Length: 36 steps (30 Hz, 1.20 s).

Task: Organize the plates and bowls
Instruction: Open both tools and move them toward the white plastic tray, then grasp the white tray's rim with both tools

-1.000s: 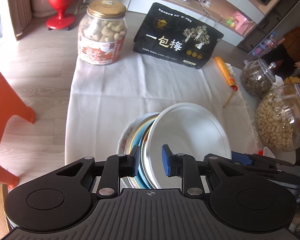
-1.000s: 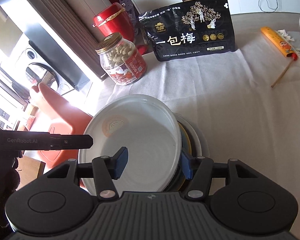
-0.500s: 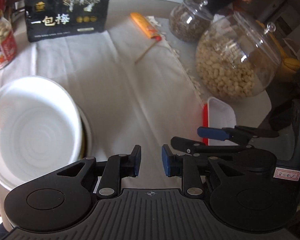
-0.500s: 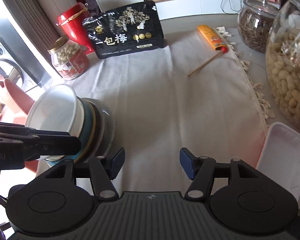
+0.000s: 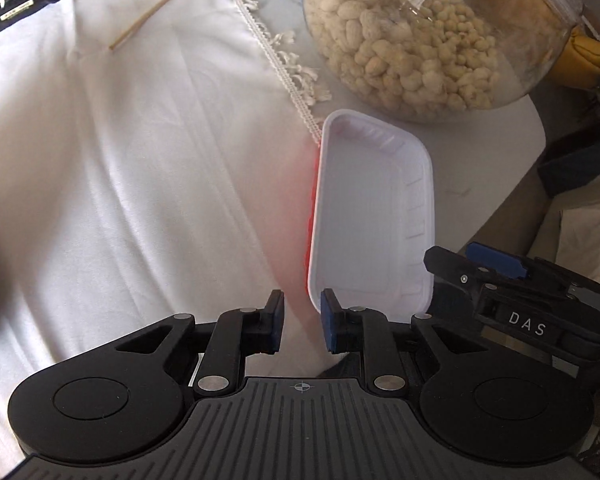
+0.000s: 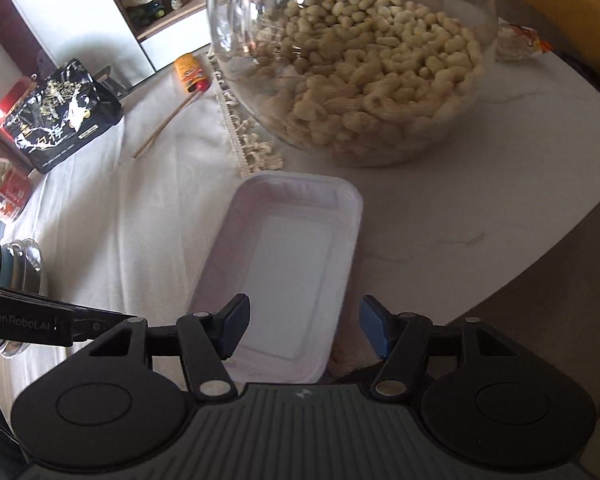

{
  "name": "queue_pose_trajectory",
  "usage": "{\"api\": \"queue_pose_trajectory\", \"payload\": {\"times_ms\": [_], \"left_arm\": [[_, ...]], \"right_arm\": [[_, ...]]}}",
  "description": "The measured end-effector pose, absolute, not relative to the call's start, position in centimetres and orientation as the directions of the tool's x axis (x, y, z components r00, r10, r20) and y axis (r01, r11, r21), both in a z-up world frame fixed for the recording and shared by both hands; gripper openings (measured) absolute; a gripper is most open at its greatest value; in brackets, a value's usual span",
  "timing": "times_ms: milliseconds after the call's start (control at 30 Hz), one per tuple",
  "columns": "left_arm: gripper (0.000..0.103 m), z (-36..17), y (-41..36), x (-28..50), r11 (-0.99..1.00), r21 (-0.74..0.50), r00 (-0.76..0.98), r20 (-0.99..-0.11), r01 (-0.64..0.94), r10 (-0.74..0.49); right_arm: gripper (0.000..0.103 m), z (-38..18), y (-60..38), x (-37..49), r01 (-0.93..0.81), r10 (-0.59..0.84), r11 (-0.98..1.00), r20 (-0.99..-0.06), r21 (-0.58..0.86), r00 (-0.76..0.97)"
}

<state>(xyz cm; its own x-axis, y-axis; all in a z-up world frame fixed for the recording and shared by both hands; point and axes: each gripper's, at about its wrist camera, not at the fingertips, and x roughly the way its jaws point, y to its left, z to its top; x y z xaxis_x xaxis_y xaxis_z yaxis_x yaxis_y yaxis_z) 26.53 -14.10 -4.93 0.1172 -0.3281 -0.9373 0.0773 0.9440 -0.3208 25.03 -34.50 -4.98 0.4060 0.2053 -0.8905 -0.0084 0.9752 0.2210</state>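
Both grippers shifted — tray (image 6: pixel 296 264) (empty), peanut jar (image 6: pixel 364 80).

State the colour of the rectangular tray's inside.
White inside the rectangular tray, clearest in the right wrist view; a red outer side shows in the left wrist view.

The left hand-held gripper (image 5: pixel 302 322), jaws slightly parted, hovers beside a white rectangular tray (image 5: pixel 374 208).

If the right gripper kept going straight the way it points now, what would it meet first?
Most likely the white rectangular tray: the open right gripper already straddles its near end. Beyond stands the glass peanut jar; depth is uncertain.
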Motion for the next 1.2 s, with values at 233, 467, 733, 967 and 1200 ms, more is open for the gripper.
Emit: {"api": "queue_pose_trajectory", "payload": {"times_ms": [233,467,733,967,1200], "left_arm": [[0.022,-6.9,-15.3,27.9,0.955,-0.294,0.079,-0.952,0.049,-0.297],[0.021,-7.6,-15.7,28.1,0.958,-0.282,0.043,-0.958,0.051,-0.285],[0.021,-6.6,-13.8,26.6,0.963,-0.264,0.062,-0.962,0.052,-0.267],[0.022,-5.7,-10.5,24.8,0.964,-0.265,0.074,-0.962,0.007,-0.264],[0.022,-5.3,-7.2,22.9,0.965,-0.261,0.090,-0.962,-0.018,-0.258]], "right_arm": [[0.038,-7.7,-34.1,25.8,-0.035,0.276,0.959,-0.899,0.281,0.340],[0.036,-8.8,-32.5,25.9,-0.074,0.288,0.957,-0.902,0.279,0.321],[0.036,-8.3,-31.1,25.9,-0.118,0.335,0.942,-0.878,0.314,0.342],[0.038,-8.6,-27.4,26.0,-0.179,0.369,0.928,-0.876,0.327,0.311],[0.041,-8.8,-23.8,25.2,-0.214,0.389,0.917,-0.876,0.337,0.285]]}}
